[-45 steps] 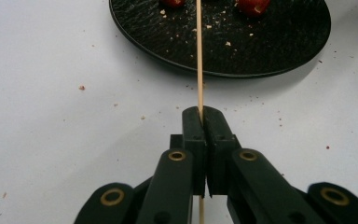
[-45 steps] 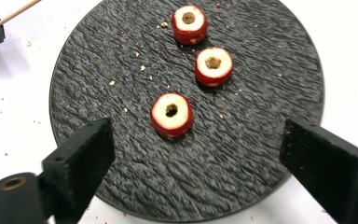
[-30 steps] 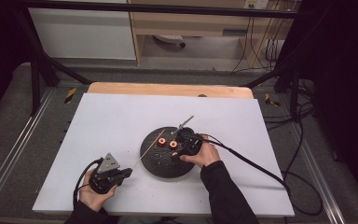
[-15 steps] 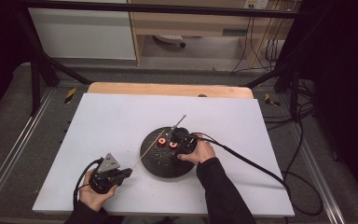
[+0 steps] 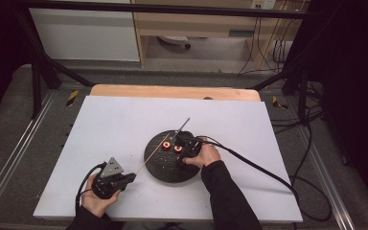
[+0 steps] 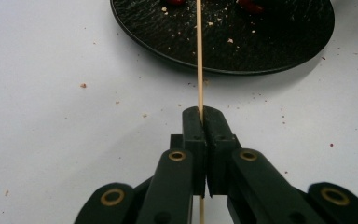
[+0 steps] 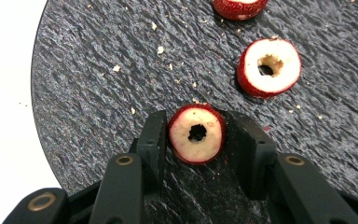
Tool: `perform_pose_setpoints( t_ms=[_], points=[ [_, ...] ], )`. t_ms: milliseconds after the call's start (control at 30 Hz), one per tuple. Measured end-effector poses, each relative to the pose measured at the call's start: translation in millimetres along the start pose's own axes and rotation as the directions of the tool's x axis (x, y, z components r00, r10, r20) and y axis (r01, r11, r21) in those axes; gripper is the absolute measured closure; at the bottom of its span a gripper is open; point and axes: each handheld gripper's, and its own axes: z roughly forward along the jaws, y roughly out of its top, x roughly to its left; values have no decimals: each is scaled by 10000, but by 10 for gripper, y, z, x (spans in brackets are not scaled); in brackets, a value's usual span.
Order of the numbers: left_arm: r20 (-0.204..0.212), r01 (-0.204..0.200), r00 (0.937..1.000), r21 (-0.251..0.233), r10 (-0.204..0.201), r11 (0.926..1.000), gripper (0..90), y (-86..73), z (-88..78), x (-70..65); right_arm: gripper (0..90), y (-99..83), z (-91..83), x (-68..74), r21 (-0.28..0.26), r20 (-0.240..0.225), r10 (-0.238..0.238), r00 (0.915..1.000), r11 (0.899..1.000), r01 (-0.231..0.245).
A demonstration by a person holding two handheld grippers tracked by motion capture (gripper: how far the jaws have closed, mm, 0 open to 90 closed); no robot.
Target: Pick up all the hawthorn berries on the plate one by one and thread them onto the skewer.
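Observation:
A round black slate plate (image 5: 165, 172) lies on the white table with red-skinned, cored fruit slices (image 5: 166, 145) on it. My left gripper (image 5: 130, 178) rests near the table's front edge, shut on a thin wooden skewer (image 5: 148, 160) that slants up over the plate. In the left gripper view the skewer (image 6: 199, 56) runs straight out between the closed pads of the left gripper (image 6: 204, 112). My right gripper (image 7: 198, 119) has just been closing, and its pads now hold one fruit slice (image 7: 196, 140) on the plate (image 7: 98, 70). Two more slices (image 7: 269, 67) lie beyond it.
Crumbs are scattered on the plate and on the table (image 5: 115, 124) around it. The right gripper's black cable (image 5: 258, 167) trails off over the table to the right. A wooden strip (image 5: 172, 91) borders the far edge, and metal frame rails run along both sides.
My right gripper has edged slightly left over the plate, closer to the red slices. The left hand and the skewer have stayed put.

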Motion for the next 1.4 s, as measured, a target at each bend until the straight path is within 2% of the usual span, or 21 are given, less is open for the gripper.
perform_pose_setpoints(
  t_ms=[167, 567, 700, 867, 1033, 1167, 1233, 1400],
  points=[
    [-15, 13, 10000, -21, -13, 10000, 881, 0, -2, 3, 604, -2, -12, 0, 20, -26, 71, 10000, 10000, -71],
    [-80, 22, 10000, -145, -24, 9999, 882, -2, -20, -6, 607, -36, -223, 36, -760, -52, 644, 9979, 9950, -646],
    [-96, 27, 9999, -185, -29, 9998, 882, -2, -24, -11, 608, -56, -282, 48, -1151, -75, 822, 9966, 9899, -826],
    [-116, 46, 9999, -237, -49, 9997, 881, -4, -31, -14, 608, -117, -328, 37, -1738, -179, 1228, 9923, 9769, -1241],
    [-134, 78, 9999, -364, -83, 9993, 881, -5, -38, -20, 609, -195, -372, 45, -2549, -508, 1680, 9845, 9509, -1754],
    [-151, 83, 9998, -451, -90, 9989, 881, -7, -39, -27, 609, -258, -401, 44, -3287, -788, 1965, 9773, 9204, -2115],
    [-159, 115, 9998, -492, -123, 9987, 881, -9, -39, -28, 609, -294, -409, 39, -3705, -889, 2128, 9730, 8997, -2306],
    [-163, 136, 9998, -561, -146, 9983, 881, -14, -36, -34, 609, -390, -402, 51, -4593, -1381, 2512, 9580, 8407, -2867]
  ],
)
